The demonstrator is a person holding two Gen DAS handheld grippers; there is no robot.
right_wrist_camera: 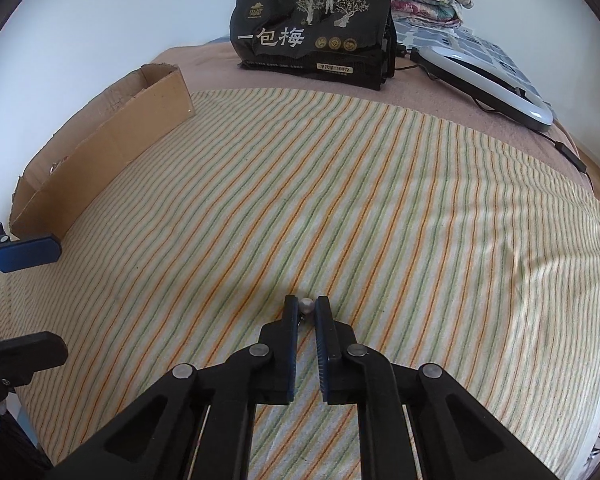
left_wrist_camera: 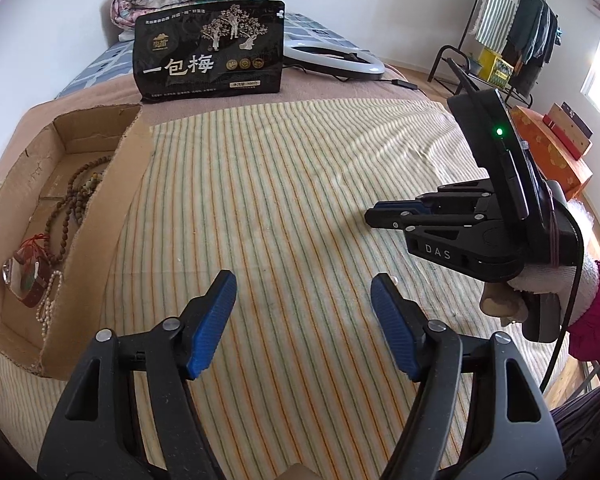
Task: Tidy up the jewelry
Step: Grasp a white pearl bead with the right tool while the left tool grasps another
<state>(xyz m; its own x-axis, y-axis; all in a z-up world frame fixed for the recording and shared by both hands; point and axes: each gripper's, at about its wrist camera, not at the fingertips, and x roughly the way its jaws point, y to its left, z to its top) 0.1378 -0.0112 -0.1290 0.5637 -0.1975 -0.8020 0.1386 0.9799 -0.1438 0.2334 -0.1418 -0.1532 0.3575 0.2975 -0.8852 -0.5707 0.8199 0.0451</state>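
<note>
Now, right tool: clamped on small round silvery pearl bead, at its fingertips.
Left tool: fingers apart, holding nothing.
Brown cardboard box: left of left tool.

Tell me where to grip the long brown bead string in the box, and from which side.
Take the bead string at the upper loop, where it lies alone on the box floor; lower down it tangles with the red-corded piece. Come straight down from above, since the box walls block any side approach. The open left claw is nearer; the right claw already pinches a pearl.
</note>
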